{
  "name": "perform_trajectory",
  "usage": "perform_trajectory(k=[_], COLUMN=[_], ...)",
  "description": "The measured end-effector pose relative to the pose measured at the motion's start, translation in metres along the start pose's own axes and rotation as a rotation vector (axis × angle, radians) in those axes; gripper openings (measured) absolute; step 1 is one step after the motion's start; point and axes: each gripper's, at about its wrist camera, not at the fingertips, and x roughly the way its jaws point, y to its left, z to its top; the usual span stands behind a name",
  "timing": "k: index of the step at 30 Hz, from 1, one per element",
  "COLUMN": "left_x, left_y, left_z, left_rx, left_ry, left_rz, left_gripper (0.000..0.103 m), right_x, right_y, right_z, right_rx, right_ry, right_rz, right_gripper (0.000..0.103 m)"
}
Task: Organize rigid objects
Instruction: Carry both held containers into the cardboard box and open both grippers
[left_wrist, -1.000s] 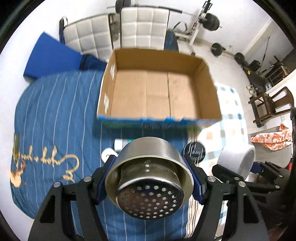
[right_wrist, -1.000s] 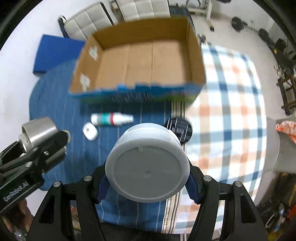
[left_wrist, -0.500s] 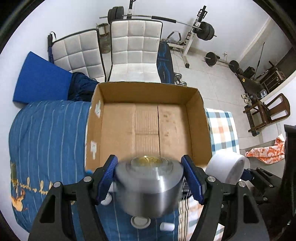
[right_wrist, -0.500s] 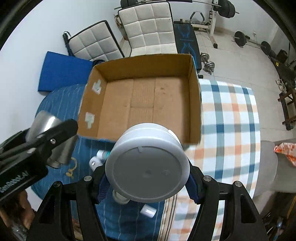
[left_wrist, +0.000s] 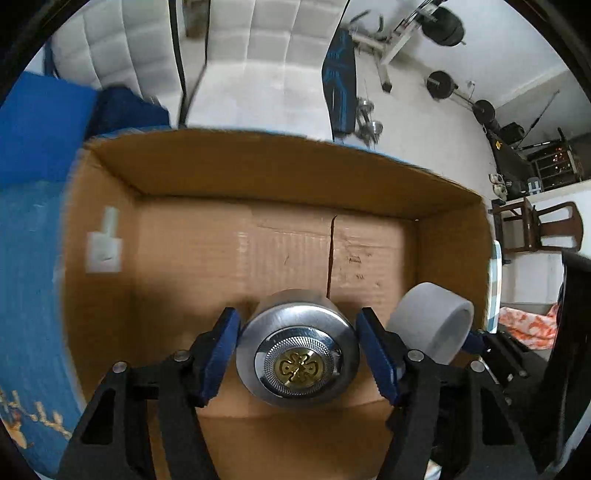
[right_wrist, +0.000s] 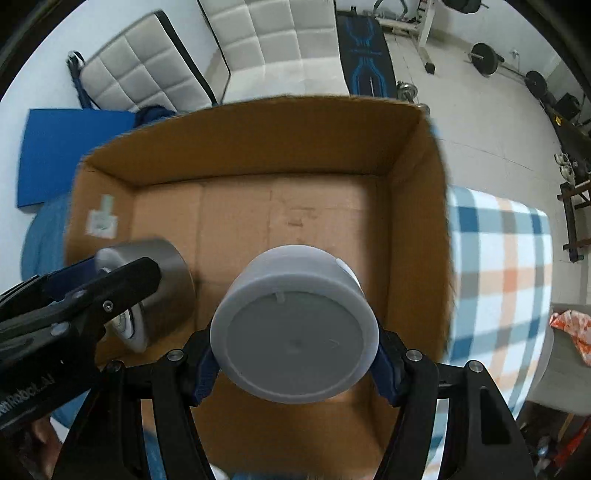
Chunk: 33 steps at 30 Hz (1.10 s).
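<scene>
We hold both grippers inside the open brown cardboard box (left_wrist: 280, 236), pointing steeply down toward its corrugated floor; the box rests on a blue striped bedspread (left_wrist: 29, 295), with a blue, orange and white checked cloth (right_wrist: 498, 258) on its right side. Between the fingers of our left gripper (left_wrist: 297, 360) sits the round stainless-steel container (left_wrist: 297, 360), its lid with a gold ornament at the centre facing the left wrist camera; the jaws have just been closing, and a thin gap shows between each blue pad (left_wrist: 221, 354) and the steel wall, so we cannot tell for sure whether the pads press on it. Our right gripper (right_wrist: 295, 354) is clenched on the pale grey plastic cylindrical tub (right_wrist: 295, 328), both blue pads tight against its sides, its flat end facing the right wrist camera. From the left wrist view the grey tub (left_wrist: 430, 325) sits just beside the steel container, to its right, near the box's right wall; from the right wrist view the steel container (right_wrist: 162, 284) is on the left, partly behind the black left gripper frame. A white label (left_wrist: 103, 243) is stuck on the box's left inner wall; white quilted cushions (right_wrist: 258, 48) and weight-training gear (left_wrist: 439, 26) stand behind the box.
</scene>
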Motion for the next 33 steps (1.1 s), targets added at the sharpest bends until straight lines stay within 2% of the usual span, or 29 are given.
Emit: perform_trajectory(k=[1, 2, 5, 6, 8, 13, 19, 23, 26, 28, 32, 33], left_x=[0.008, 0.016, 0.029, 0.03, 0.033, 0.041, 0.024, -0.002, -0.022, -0.034, -0.06, -0.066], left_y=[0.001, 0.001, -0.002, -0.002, -0.001, 0.005, -0.001, -0.007, -0.01, -0.011, -0.01, -0.01], left_z=[0.006, 0.011, 0.027, 0.032, 0.038, 0.036, 0.029, 0.018, 0.005, -0.005, -0.029, -0.036], left_rx=[-0.008, -0.007, -0.011, -0.018, -0.015, -0.018, 0.003, 0.01, 0.015, 0.016, 0.024, 0.028], left_ry=[0.014, 0.025, 0.064, 0.05, 0.044, 0.081, 0.089, 0.069, 0.051, 0.036, -0.002, -0.016], left_rz=[-0.003, 0.002, -0.036, -0.015, 0.017, 0.036, 0.061, 0.083, 0.11, 0.112, 0.125, 0.127], left_gripper=[0.056, 0.031, 0.032, 0.031, 0.032, 0.032, 0.033, 0.041, 0.041, 0.042, 0.061, 0.062], right_x=[0.01, 0.016, 0.037, 0.042, 0.052, 0.069, 0.074, 0.047, 0.025, 0.01, -0.015, -0.022], right_y=[0.001, 0.001, 0.002, -0.001, -0.002, 0.0, -0.003, 0.001, 0.006, 0.007, 0.01, 0.015], right_z=[0.007, 0.011, 0.025, 0.028, 0.034, 0.041, 0.042, 0.036, 0.027, 0.017, -0.012, -0.021], right_rx=[-0.01, -0.015, -0.027, -0.013, -0.011, -0.017, 0.014, 0.017, 0.001, -0.002, 0.0, 0.001], right_ry=[0.011, 0.017, 0.039, 0.049, 0.07, 0.087, 0.135, 0.101, 0.07, 0.053, 0.028, 0.019], right_rz=[-0.015, -0.026, -0.055, -0.043, -0.04, -0.066, -0.046, -0.041, -0.067, -0.067, -0.062, -0.06], right_gripper=[0.069, 0.069, 0.07, 0.07, 0.07, 0.07, 0.072, 0.081, 0.092, 0.092, 0.092, 0.093])
